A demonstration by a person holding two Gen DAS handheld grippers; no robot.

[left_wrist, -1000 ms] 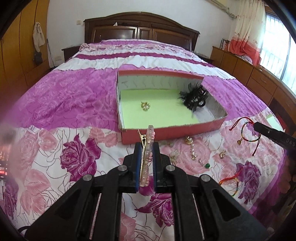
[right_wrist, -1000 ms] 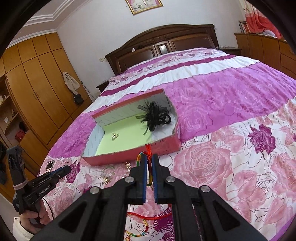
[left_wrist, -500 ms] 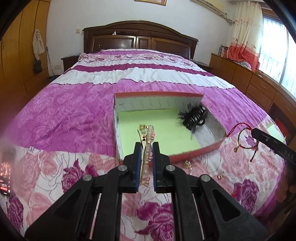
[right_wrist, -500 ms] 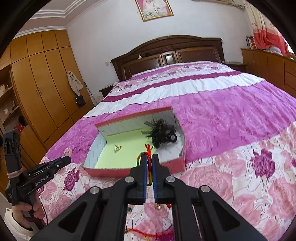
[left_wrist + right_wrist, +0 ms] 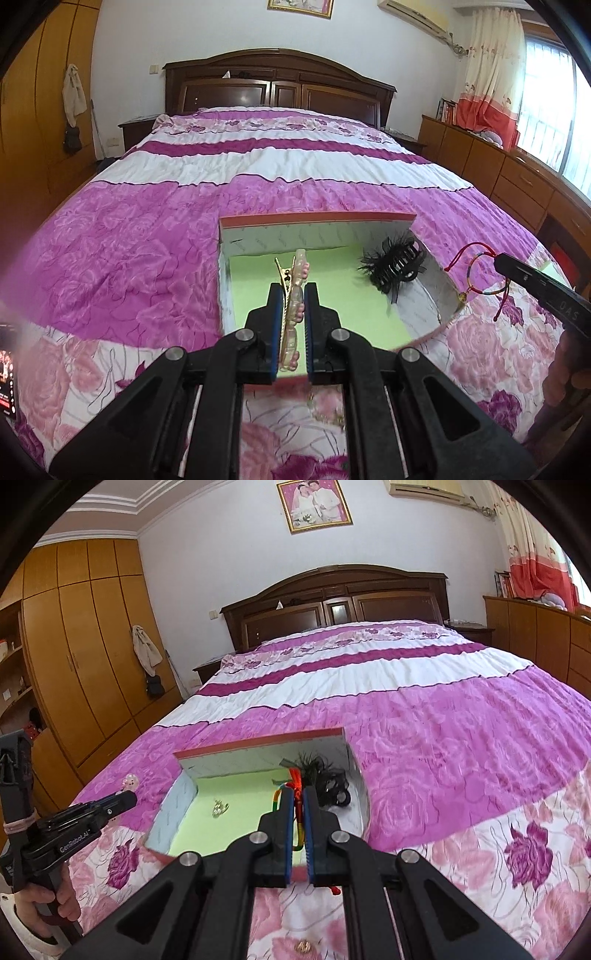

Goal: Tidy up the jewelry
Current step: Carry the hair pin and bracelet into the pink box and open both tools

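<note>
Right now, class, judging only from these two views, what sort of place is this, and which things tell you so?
Almost certainly a home bedroom: a large bed with a floral purple bedspread, its dark wooden headboard, and a tall wooden wardrobe along the wall.

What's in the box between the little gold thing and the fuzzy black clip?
Just bare green floor of the box between the gold piece and the black clip, seen in the right wrist view.

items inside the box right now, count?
2 lying inside the box: the black feathered hair claw at its right end and a small gold piece on the green floor towards the left. The tools block part of the floor, so more may be hidden.
</note>
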